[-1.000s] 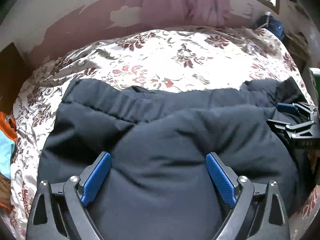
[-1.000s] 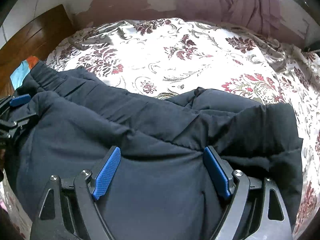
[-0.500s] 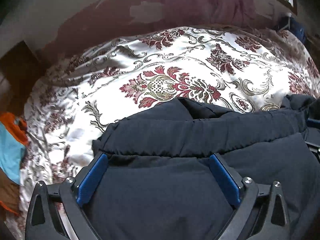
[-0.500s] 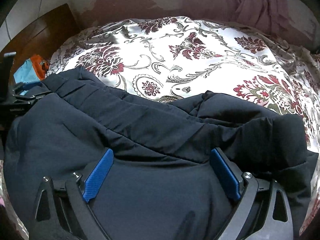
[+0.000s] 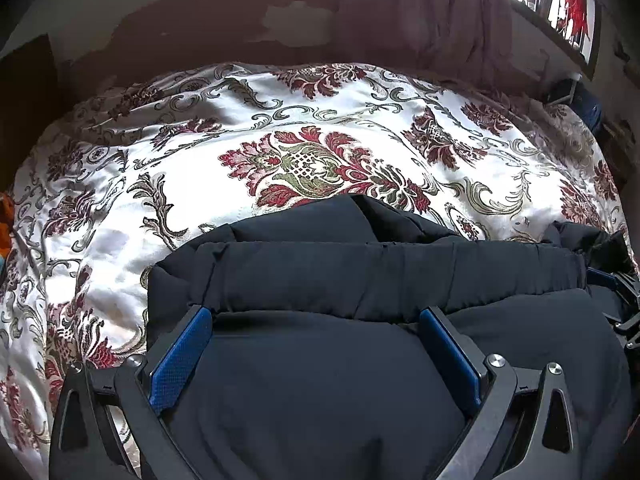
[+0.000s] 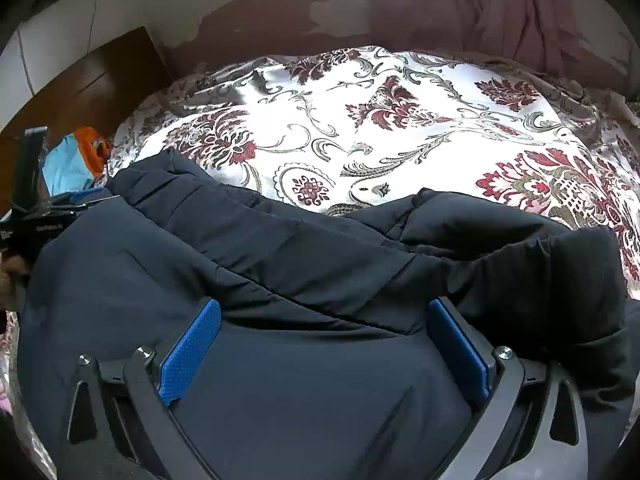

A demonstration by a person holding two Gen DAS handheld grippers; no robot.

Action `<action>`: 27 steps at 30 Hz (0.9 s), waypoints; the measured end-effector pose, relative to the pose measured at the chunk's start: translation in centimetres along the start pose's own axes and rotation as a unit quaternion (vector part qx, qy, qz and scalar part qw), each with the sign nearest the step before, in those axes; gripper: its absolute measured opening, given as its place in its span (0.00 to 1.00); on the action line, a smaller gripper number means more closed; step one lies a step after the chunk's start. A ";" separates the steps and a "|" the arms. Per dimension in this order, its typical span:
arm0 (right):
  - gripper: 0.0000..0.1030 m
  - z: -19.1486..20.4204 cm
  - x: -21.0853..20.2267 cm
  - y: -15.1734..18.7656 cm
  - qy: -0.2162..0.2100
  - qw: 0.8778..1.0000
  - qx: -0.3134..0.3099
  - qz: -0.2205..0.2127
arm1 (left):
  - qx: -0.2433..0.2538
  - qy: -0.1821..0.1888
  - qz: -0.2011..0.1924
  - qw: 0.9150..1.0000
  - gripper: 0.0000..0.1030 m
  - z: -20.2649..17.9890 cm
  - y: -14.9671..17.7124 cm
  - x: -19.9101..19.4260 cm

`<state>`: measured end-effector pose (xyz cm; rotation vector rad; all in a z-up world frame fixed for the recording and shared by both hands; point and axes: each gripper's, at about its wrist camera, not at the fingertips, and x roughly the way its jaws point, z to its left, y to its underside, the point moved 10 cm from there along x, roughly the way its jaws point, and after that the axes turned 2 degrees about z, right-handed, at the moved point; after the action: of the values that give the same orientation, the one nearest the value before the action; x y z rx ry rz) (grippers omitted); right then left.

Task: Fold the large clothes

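A dark navy padded jacket (image 5: pixel 380 272) lies bunched on a floral bedspread (image 5: pixel 320 160), with a thick folded edge running across it. My left gripper (image 5: pixel 314 314) hovers open over the jacket's left end. Fabric lies under its wide blue pads (image 5: pixel 180 356), which do not pinch it. My right gripper (image 6: pixel 324 306) is over the jacket (image 6: pixel 280 248) toward its right end. Its jaws are opening wide, and cloth lies between them untouched by the pads. Each gripper shows at the edge of the other's view: right gripper (image 5: pixel 616 292), left gripper (image 6: pixel 44 216).
The bedspread (image 6: pixel 400 120) stretches beyond the jacket toward a peeling wall and a mauve curtain (image 5: pixel 428 8). An orange and blue cloth (image 6: pixel 76 156) lies at the bed's left side by a brown wooden board (image 6: pixel 92 80).
My left gripper has slid leftward and lower along the jacket to its left end, so more bedspread shows ahead. The right gripper's jaws have spread wider; it has hardly shifted.
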<state>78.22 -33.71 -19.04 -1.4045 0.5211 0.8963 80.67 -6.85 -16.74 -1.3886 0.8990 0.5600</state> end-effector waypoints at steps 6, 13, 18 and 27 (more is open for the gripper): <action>0.99 -0.1 0.2 -0.1 -0.003 1.000 0.002 -0.008 | -0.009 0.011 -0.001 1.000 1.00 0.0 0.1 0.4; 0.99 -0.2 0.3 0.0 -0.004 1.000 0.003 -0.012 | -0.014 0.017 -0.003 1.000 1.00 0.0 0.3 0.7; 0.98 0.1 -0.1 -0.1 0.026 0.999 -0.012 -0.015 | -0.009 0.011 -0.005 1.000 1.00 0.0 0.2 0.7; 0.98 0.3 -1.1 0.1 0.078 0.996 -0.033 -0.030 | 0.013 -0.020 -0.017 1.000 1.00 -0.4 0.2 -0.2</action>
<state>77.47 -33.67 -18.17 -1.5501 0.5685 0.7661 80.38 -7.18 -16.68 -1.3628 0.8467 0.5473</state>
